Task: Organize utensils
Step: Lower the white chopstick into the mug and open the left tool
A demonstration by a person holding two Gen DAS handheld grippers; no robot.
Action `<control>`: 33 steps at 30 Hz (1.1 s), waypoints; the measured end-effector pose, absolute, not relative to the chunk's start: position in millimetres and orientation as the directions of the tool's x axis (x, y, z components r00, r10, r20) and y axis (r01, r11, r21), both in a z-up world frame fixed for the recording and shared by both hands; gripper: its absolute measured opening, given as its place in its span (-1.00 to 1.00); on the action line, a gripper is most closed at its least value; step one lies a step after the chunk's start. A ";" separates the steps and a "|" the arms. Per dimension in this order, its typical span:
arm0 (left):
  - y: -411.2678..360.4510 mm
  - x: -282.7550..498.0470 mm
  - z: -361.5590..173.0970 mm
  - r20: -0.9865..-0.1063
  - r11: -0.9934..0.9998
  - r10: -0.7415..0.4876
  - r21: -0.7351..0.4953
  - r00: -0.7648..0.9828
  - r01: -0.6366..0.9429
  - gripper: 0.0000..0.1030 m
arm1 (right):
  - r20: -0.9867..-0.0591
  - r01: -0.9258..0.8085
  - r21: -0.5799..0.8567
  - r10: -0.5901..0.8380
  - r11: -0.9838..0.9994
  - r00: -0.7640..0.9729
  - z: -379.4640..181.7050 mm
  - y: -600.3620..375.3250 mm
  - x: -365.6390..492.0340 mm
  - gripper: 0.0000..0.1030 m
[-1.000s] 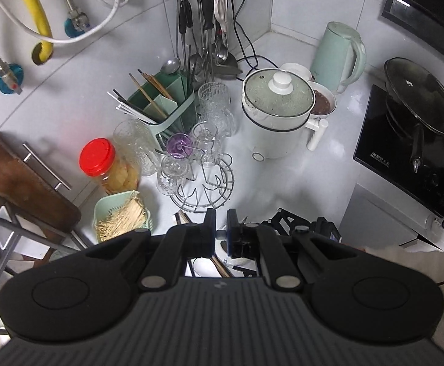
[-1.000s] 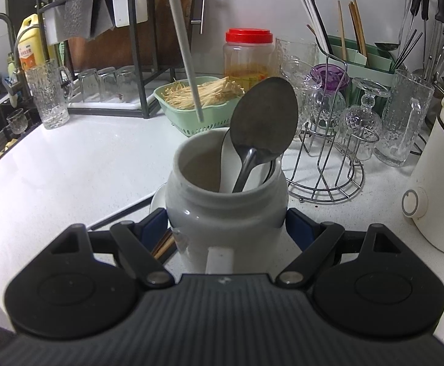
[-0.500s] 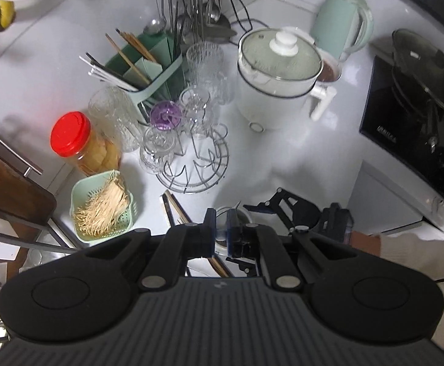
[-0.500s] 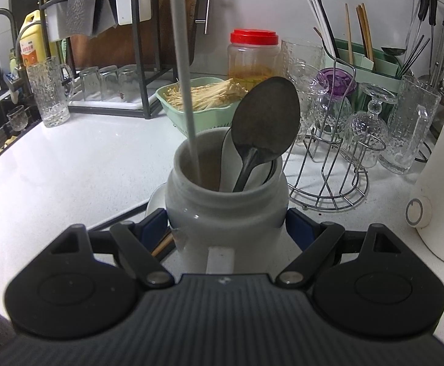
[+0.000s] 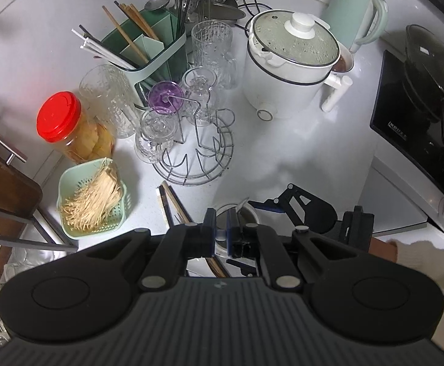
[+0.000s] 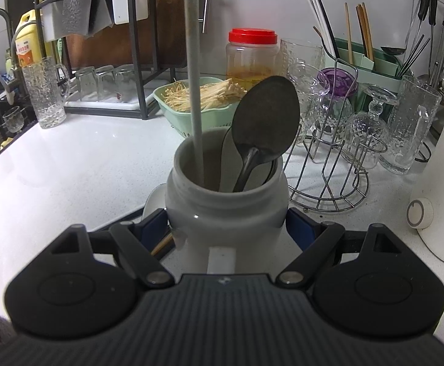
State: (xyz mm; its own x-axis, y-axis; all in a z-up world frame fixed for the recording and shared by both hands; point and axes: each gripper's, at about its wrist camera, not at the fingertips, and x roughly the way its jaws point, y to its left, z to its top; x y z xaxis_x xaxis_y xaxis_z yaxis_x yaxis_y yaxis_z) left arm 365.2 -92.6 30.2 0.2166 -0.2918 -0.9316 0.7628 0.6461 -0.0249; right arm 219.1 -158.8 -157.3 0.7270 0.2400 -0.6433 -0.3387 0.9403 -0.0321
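Chopstick going into jar
Left gripper (image 5: 220,231) jaws clamped on chopstick (image 6: 194,91), now lowered into jar (image 6: 226,210); right gripper (image 6: 226,225) jaws clamp jar; release next.

Left claw (image 5: 220,232) pointing steeply down, fingers pinched near-closed. Right claw (image 6: 226,224) angled down, fingers spread wide, clamping.

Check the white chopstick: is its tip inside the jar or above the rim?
Inside. In the right wrist view the white chopstick runs down past the rim of the grey jar, beside the metal spoon.

White chopstick (image 6: 195,97) upright in grey jar (image 6: 226,210) beside dark spoon (image 6: 264,125).
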 end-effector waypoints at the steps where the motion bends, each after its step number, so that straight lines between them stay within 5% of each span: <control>1: -92.1 366.3 31.0 -0.931 0.650 -0.291 -0.023 0.221 0.760 -0.85 | -0.644 -0.338 -0.032 0.239 0.941 0.727 -157.3 -158.7 219.2 0.69; 5: -86.6 368.5 34.5 -0.924 0.663 -0.315 -0.053 0.215 0.747 -0.80 | -0.646 -0.335 -0.033 0.236 0.942 0.726 -157.0 -158.5 219.7 0.69; 7: -82.6 366.3 35.9 -0.921 0.667 -0.321 -0.054 0.221 0.743 -0.64 | -0.645 -0.333 -0.033 0.234 0.942 0.728 -156.9 -158.2 219.6 0.69; 9: -78.9 362.6 38.6 -0.913 0.674 -0.323 -0.038 0.248 0.738 -0.24 | -0.645 -0.331 -0.034 0.233 0.943 0.728 -156.9 -158.2 219.6 0.69; 21: -40.0 348.3 61.9 -0.861 0.742 -0.393 -0.091 0.322 0.664 0.02 | -0.655 -0.321 -0.040 0.217 0.946 0.723 -155.9 -155.2 221.0 0.69; 33: 11.6 335.2 35.8 -0.847 0.841 -0.386 -0.160 0.366 0.516 0.04 | -0.654 -0.307 -0.039 0.208 0.951 0.728 -156.7 -153.2 220.6 0.69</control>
State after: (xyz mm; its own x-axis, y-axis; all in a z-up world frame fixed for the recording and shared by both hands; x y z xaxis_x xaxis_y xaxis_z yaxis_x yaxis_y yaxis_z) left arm 335.2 11.6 35.8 0.3663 -0.3859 -0.8467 0.5162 0.8414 -0.1601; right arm 220.6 -153.2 -156.7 0.7277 0.2080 -0.6536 -0.3071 0.9509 -0.0393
